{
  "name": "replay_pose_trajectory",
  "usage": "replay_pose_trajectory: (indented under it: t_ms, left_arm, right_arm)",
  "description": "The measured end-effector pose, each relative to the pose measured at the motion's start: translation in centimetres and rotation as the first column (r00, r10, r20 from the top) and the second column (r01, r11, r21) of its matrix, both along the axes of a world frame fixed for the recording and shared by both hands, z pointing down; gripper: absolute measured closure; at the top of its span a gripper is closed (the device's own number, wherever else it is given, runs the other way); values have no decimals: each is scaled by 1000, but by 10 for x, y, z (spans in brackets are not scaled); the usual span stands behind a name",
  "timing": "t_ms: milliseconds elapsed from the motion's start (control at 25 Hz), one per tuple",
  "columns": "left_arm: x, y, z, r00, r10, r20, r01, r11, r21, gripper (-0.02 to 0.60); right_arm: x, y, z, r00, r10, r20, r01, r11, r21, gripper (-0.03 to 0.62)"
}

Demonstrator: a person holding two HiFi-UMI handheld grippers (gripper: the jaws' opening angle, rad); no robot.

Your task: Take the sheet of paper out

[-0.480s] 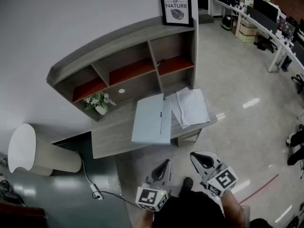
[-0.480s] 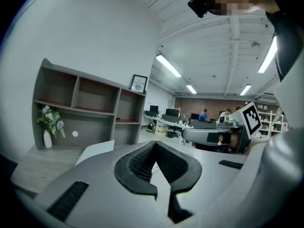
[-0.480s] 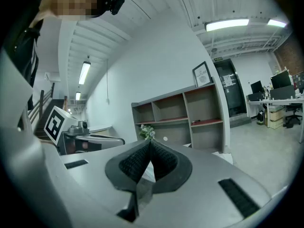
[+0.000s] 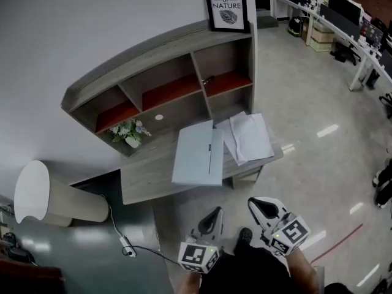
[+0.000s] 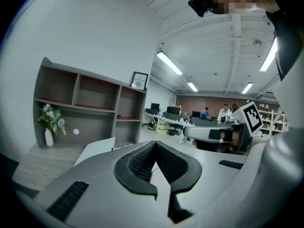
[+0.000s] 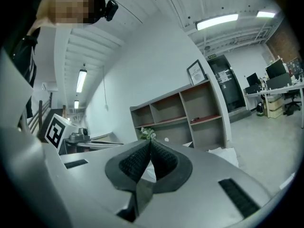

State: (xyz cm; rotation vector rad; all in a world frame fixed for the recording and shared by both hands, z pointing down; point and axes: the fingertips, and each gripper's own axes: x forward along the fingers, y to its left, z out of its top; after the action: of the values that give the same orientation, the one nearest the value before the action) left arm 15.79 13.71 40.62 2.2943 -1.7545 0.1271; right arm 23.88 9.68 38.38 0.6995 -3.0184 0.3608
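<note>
Standing back from the tabletop [image 4: 147,176], I hold both tools low in front of me, over the floor and well short of its front edge. My left hand-held gripper [image 4: 214,213] has its jaws pressed together with nothing between them. My right hand-held gripper [image 4: 257,204] is the same, closed and empty, and the two sit near each other, side by side.

Very little has changed in the last half second. The tabletop has slid slightly lower and to the right in my head view, and both tools have dropped a touch toward the bottom edge, so my head and hands have shifted a little. Nothing on the tabletop has moved.

The pale folder [image 4: 197,153] lies flat near the front edge. The white sheets [image 4: 250,136] lie just to its right, touching its side and reaching toward the tabletop's right corner. I cannot tell whether another sheet is tucked inside the folder. Behind them stand the shelf [image 4: 153,54] and a small plant [image 4: 127,131], well clear of the paper.

I judge the task has not started. I would need to step in, open at least one pair of jaws, and bring it to a free paper edge. A thin sheet lying flat will probably be hard to pinch.
</note>
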Motion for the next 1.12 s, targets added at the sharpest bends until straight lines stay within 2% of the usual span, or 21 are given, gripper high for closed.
replay_pose_trajectory:
  t_ms: [400, 600, 840, 1120]
  left_arm:
    - [-14, 4, 22, 999, -48, 16, 49, 997, -56, 569]
    - [-38, -4, 41, 996, -48, 69, 54, 994, -95, 569]
    - [-78, -32, 66, 992, -3, 123, 20, 990, -137, 569]
    - [-108, -70, 97, 967, 152, 205, -112, 975, -193, 568]
  right_arm:
    - [-8, -3, 16, 1000, -10, -20, 9, 999, -40, 580]
    - [-24, -10, 23, 999, 5, -46, -7, 999, -54, 582]
    - [-48, -30, 21, 996, 58, -67, -62, 997, -52, 582]
    - [-82, -60, 16, 983, 164, -80, -169, 984, -53, 581]
